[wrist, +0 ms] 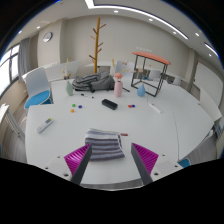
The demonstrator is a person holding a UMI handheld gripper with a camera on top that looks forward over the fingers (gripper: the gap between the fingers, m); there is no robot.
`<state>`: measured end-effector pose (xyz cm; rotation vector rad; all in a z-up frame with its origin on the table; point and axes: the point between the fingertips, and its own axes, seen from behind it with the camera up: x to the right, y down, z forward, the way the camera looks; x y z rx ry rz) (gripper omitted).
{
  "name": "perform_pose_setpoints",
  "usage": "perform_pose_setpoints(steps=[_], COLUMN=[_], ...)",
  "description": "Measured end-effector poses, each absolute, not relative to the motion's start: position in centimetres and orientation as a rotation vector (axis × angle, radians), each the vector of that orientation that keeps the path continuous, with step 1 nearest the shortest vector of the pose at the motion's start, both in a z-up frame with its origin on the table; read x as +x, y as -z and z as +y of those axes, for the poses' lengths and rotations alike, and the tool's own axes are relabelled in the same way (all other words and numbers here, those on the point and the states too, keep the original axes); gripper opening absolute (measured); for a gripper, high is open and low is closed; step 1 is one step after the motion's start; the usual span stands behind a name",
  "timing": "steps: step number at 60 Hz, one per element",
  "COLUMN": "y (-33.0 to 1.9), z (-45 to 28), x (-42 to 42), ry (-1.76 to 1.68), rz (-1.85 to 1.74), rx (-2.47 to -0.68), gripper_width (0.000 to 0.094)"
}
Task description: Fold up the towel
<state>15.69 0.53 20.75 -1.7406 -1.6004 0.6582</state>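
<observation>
A grey and white striped towel lies folded in a small bundle on the white round table, just ahead of my fingers and a little towards the left one. My gripper is open, its two fingers spread wide with their magenta pads facing in. Nothing is between the fingers but bare table. The towel's near edge lies about level with the fingertips.
Further back on the table stand a pink bottle, a black box, a dark grey heap of cloth and small scattered items. A small orange-topped table, a wooden coat stand and a blue chair are beyond.
</observation>
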Motion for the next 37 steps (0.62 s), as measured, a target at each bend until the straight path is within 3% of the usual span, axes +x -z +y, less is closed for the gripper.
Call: perform_pose_setpoints(steps=[9, 37], y=[-25.2, -26.3], z=[-1.3, -2.6], x=[20.9, 20.4], ry=[-0.666, -0.697], rz=[-1.588, -1.510], rx=[-1.719, -1.726], gripper_width=[0.0850, 0.0850])
